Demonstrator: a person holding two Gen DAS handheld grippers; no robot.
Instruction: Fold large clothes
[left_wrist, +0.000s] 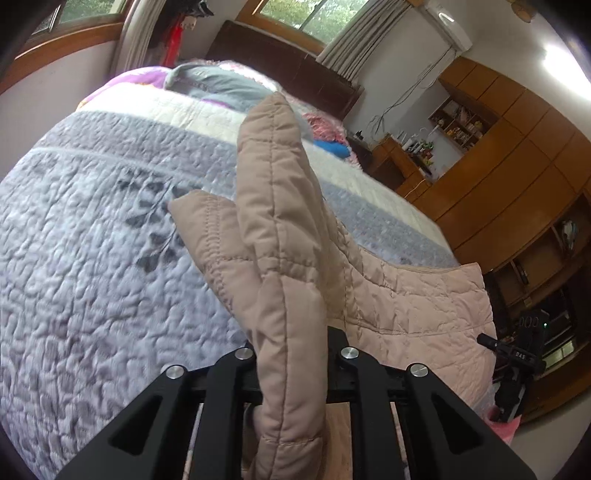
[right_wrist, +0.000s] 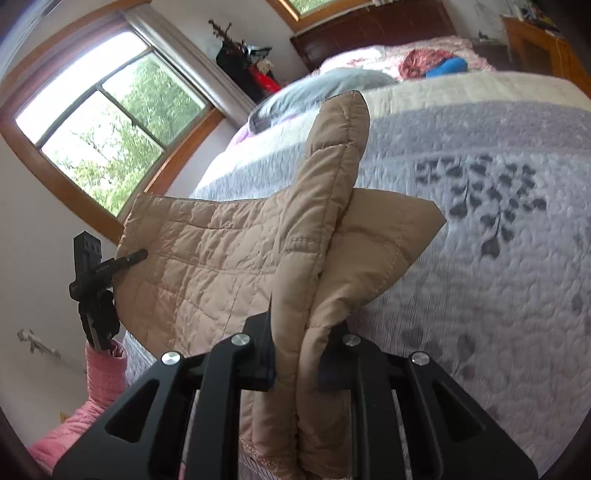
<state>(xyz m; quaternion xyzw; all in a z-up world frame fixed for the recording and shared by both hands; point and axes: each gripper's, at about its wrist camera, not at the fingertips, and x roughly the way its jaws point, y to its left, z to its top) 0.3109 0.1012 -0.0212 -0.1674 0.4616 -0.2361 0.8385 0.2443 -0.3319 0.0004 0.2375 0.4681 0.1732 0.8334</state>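
A beige quilted jacket (left_wrist: 406, 295) hangs stretched between both grippers above the bed quilt (left_wrist: 92, 258). In the left wrist view my left gripper (left_wrist: 291, 350) is shut on a bunched fold of it, and a sleeve or corner stands up past the fingers. My right gripper (left_wrist: 491, 341) shows at the jacket's far right edge. In the right wrist view my right gripper (right_wrist: 295, 354) is shut on another thick fold of the jacket (right_wrist: 207, 251). My left gripper (right_wrist: 135, 256) pinches the jacket's left edge there, held by a hand in a pink sleeve (right_wrist: 105, 369).
The bed quilt (right_wrist: 498, 295) is lilac-grey with a dark leaf print. A grey pillow (left_wrist: 221, 85) and a blue item (left_wrist: 334, 147) lie near the dark headboard (left_wrist: 288, 66). Wooden cabinets (left_wrist: 517, 166) line the right wall; a window (right_wrist: 103, 129) is on the left.
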